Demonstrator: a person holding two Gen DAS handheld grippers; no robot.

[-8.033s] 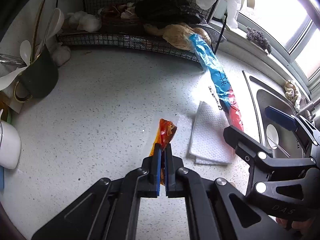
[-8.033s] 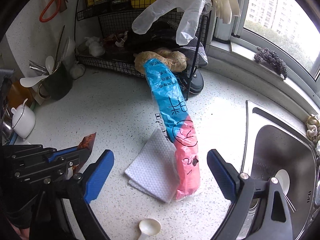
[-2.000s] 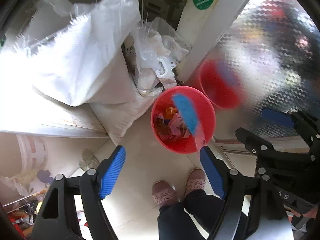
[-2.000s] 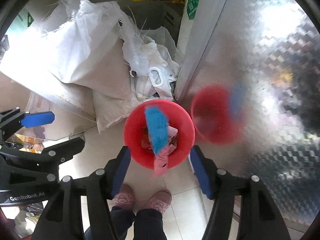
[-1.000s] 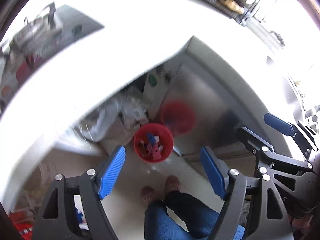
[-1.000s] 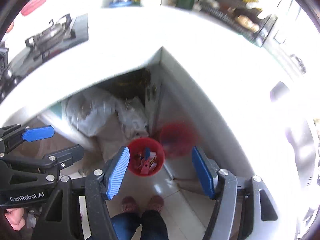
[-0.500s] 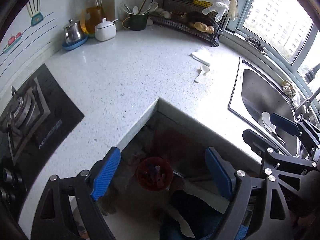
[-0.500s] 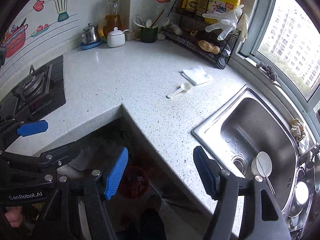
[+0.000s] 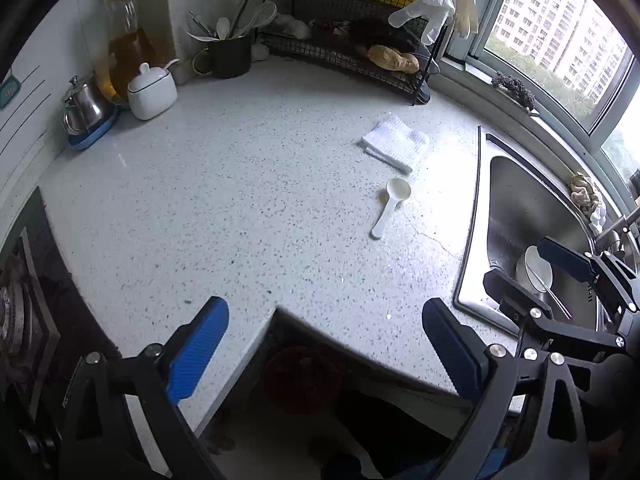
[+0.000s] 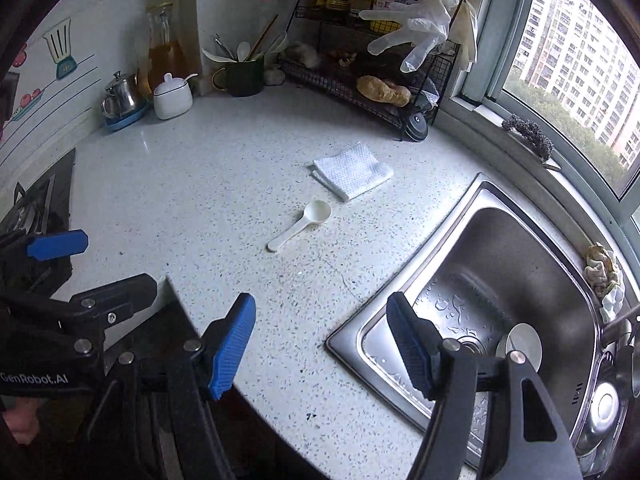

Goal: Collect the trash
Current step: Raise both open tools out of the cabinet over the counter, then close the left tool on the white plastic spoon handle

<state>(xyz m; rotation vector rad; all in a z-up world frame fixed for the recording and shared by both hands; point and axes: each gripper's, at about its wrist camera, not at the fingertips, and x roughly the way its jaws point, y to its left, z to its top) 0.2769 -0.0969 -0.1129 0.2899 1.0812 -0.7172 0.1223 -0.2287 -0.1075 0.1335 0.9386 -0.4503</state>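
Note:
My left gripper is open and empty, held above the front edge of the speckled white counter. My right gripper is open and empty, above the counter edge beside the sink. A folded white cloth and a white plastic scoop lie on the counter; they also show in the right wrist view, cloth and scoop. The red trash bin is dimly visible on the floor below the counter notch.
A wire rack with bottles and hanging gloves stands in the back corner. A green utensil cup, white sugar pot, steel teapot and oil jar line the wall. A gas stove is at left.
Both grippers, shut on wrappers earlier, dropped them into the red bin, then rose from the floor back up to counter height. Both stay open.

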